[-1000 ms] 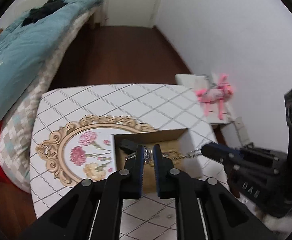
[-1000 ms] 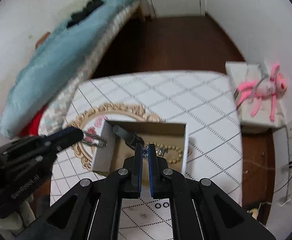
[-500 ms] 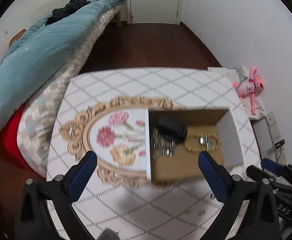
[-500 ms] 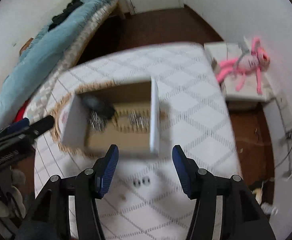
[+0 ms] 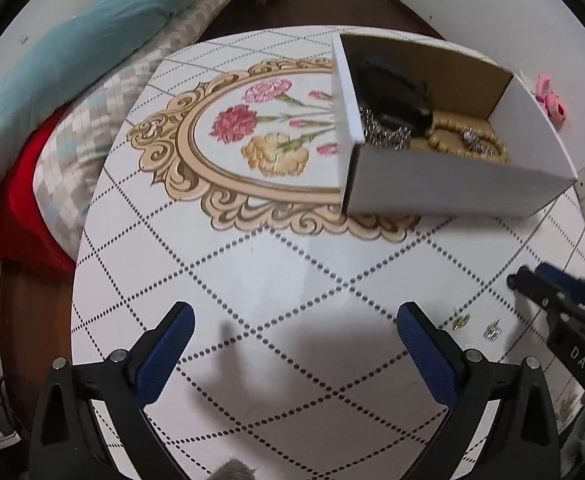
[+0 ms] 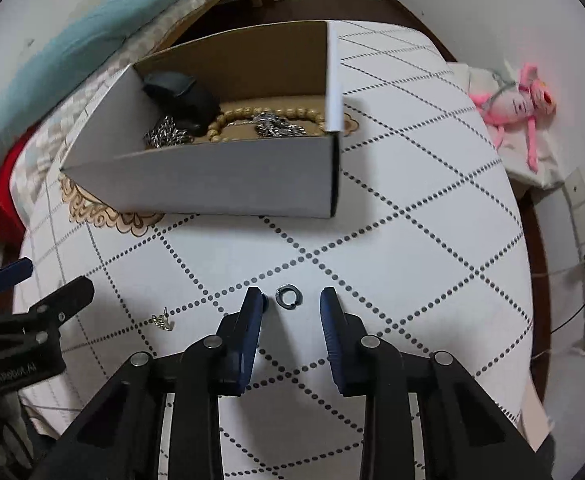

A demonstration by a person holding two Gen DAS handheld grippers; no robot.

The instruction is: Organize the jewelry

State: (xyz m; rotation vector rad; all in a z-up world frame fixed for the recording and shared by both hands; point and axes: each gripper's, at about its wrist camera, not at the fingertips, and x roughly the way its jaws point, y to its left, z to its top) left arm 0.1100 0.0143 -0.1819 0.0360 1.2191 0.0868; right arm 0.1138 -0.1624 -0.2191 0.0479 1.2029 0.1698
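A white cardboard box (image 5: 444, 188) (image 6: 212, 178) stands on the table. It holds a black pouch (image 5: 392, 92), silver chains (image 5: 384, 136) (image 6: 166, 136) and a wooden bead bracelet (image 6: 276, 114). My left gripper (image 5: 294, 322) is wide open and empty, low over the tabletop in front of the box. Two small earrings (image 5: 478, 326) lie to its right. My right gripper (image 6: 290, 300) is open, with a dark metal ring (image 6: 288, 296) on the table between its fingertips. A small gold earring (image 6: 162, 320) lies to the left of it.
The round table (image 5: 272, 272) has a white diamond-patterned cloth with a floral medallion (image 5: 260, 136). A bed with a blue quilt (image 5: 72, 52) is at the left. A pink plush toy (image 6: 516, 104) lies on a low stand at the right.
Both grippers let go of the chain into the box, opened, and pulled back and down toward the near tabletop. The right gripper now straddles the ring.
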